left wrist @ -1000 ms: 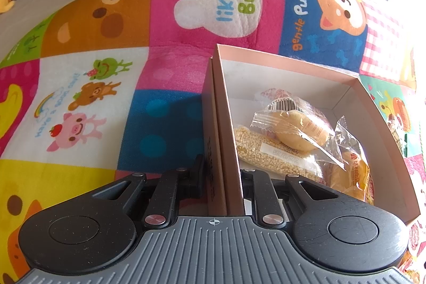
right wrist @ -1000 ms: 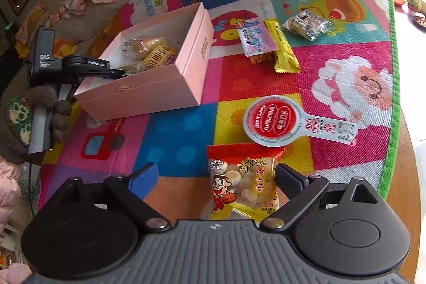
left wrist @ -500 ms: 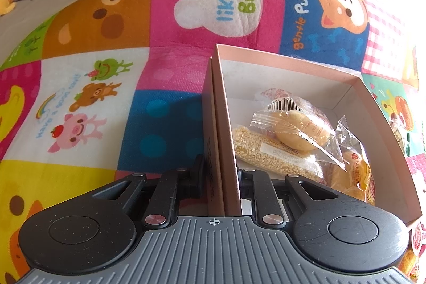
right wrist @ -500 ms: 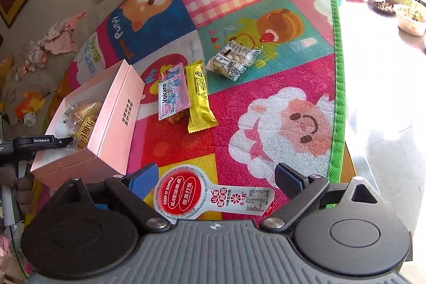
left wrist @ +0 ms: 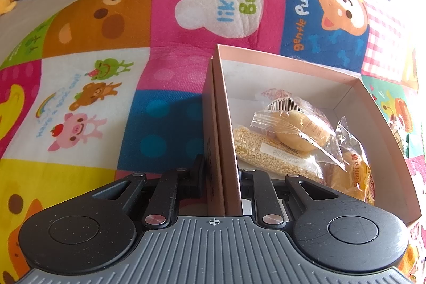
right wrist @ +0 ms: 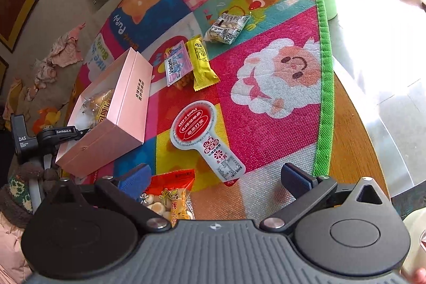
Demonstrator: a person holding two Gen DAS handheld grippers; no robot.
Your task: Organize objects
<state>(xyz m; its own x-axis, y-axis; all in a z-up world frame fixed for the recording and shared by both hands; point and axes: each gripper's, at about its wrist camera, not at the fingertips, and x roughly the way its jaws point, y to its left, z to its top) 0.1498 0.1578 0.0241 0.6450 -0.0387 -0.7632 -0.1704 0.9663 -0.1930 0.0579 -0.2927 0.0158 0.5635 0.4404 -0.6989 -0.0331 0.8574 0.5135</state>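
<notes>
On the patchwork cartoon play mat [right wrist: 266,108], toward its far-left edge, my left gripper [left wrist: 222,173] is clamped on the near wall of the open pink cardboard box [left wrist: 225,124]; its fingertips are hidden. My right gripper [right wrist: 215,177] hangs spread wide above the red bag of small round biscuits [right wrist: 167,196], half cut off.

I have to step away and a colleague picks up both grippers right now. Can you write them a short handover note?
Left gripper: shut on the pink box wall, steadying it.
Right gripper: open, empty, over the red snack bag.
Done: several wrapped snacks lie in the box.
Left on the mat: red snack bag, paddle-shaped pack, yellow bar, Volcano pack, grey packet.
</notes>
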